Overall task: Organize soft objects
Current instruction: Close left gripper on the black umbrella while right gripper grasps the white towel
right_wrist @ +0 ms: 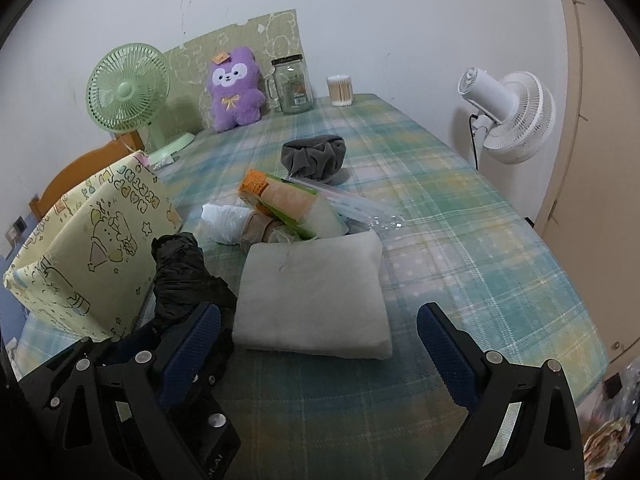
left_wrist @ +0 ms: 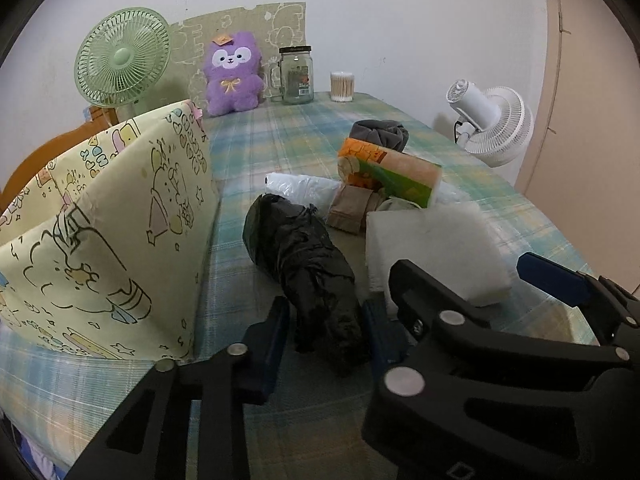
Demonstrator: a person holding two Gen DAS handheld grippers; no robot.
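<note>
A crumpled black bundle point(left_wrist: 304, 264) lies on the plaid tablecloth point(left_wrist: 280, 140), right of a yellow printed fabric bin point(left_wrist: 100, 240). My left gripper point(left_wrist: 326, 324) is shut on the bundle's near end, with a blue pad on each side. A white folded cushion point(right_wrist: 312, 300) lies just right of the bundle. My right gripper point(right_wrist: 320, 320) stands wide open, its fingers flanking the cushion's near end without touching it. Behind lie an orange-green tissue pack point(right_wrist: 288, 204), a grey cloth point(right_wrist: 314, 156), a white plastic bag point(left_wrist: 304, 188) and a brown wad point(left_wrist: 352, 208).
At the back by the wall stand a purple plush point(left_wrist: 234, 74), a green fan point(left_wrist: 122, 58), a glass jar point(left_wrist: 296, 76) and a tub of cotton swabs point(left_wrist: 342, 86). A white fan point(right_wrist: 516, 116) hangs beyond the table's right edge. A wooden chair back point(right_wrist: 76, 176) rises behind the bin.
</note>
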